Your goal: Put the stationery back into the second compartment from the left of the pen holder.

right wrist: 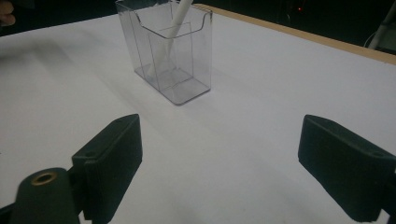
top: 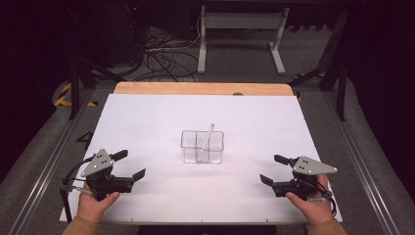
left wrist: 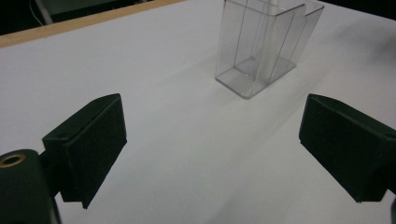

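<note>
High view first: a white table (top: 147, 122) with a strip of bare wood along its far edge, and near the middle a clear plastic holder (top: 202, 146) split into compartments. A white pen (top: 206, 139) stands in it, leaning so its tip pokes out above the rim toward the far side; I cannot tell which compartment its lower end sits in. The left gripper (top: 131, 165) rests at the near left of the table, a hand (top: 95, 203) wrapped around it, jaws spread wide with nothing between them. The right gripper (top: 273, 169) mirrors it at the near right, held by the other hand (top: 313, 205), jaws likewise wide apart and empty. Both sit well apart from the holder, pointing inward toward it. Beyond the table, cables lie tangled on the floor by a white frame.

Left gripper view: the two black jaws stand far apart over bare white tabletop, and the holder (left wrist: 266, 46) rises ahead, slightly right of centre.

Right gripper view: again the jaws gape over the bare table, the holder (right wrist: 168, 51) ahead to the left with the pen (right wrist: 180, 16) slanting up out of it.
</note>
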`<action>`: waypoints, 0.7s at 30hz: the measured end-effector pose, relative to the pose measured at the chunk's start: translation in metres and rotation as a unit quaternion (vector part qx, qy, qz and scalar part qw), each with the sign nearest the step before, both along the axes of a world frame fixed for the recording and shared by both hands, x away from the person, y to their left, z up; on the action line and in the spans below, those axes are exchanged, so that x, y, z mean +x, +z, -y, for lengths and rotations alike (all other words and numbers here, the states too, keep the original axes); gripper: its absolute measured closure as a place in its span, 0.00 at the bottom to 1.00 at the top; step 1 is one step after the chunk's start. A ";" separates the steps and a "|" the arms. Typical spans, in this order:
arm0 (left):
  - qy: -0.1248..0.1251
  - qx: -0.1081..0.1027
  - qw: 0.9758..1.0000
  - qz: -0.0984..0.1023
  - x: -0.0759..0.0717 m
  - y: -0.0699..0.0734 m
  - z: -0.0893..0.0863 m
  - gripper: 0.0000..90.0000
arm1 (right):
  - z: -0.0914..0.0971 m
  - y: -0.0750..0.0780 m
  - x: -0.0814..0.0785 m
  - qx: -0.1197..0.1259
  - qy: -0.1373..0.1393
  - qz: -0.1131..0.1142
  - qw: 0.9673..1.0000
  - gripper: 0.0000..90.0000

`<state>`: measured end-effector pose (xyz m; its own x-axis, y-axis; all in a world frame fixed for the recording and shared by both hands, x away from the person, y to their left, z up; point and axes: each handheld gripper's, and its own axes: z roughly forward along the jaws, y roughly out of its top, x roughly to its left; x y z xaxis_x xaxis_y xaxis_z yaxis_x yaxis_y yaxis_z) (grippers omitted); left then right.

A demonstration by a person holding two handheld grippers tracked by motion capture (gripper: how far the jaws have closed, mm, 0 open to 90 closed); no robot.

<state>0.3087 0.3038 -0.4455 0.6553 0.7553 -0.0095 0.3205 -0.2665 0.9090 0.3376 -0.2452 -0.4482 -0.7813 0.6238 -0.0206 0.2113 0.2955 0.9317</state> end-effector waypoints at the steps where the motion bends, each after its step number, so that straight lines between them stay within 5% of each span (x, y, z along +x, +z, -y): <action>1: 0.001 0.000 1.000 -0.004 0.000 -0.003 0.000 0.09 | 0.000 0.000 0.000 0.000 -0.001 -0.001 1.000 0.16; 4: 0.004 0.000 1.000 -0.008 -0.001 -0.012 -0.001 0.09 | 0.001 -0.001 0.000 -0.001 -0.001 -0.002 1.000 0.16; 8: -0.006 -0.041 0.999 -0.024 -0.002 -0.019 0.000 0.10 | 0.001 -0.002 0.000 -0.001 0.000 -0.001 1.000 0.16; 14: 0.008 -0.010 1.000 -0.003 -0.003 -0.019 0.002 0.10 | -0.001 -0.003 0.000 -0.003 0.002 -0.005 1.000 0.16; 21: 0.011 -0.014 1.000 -0.003 -0.002 -0.018 0.001 0.09 | -0.001 -0.004 0.000 -0.007 0.002 -0.003 1.000 0.16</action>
<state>0.3063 0.3031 -0.4638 0.6390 0.7685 -0.0342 0.3305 -0.2340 0.9143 0.3377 -0.2442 -0.4523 -0.7842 0.6200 -0.0251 0.2147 0.3091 0.9265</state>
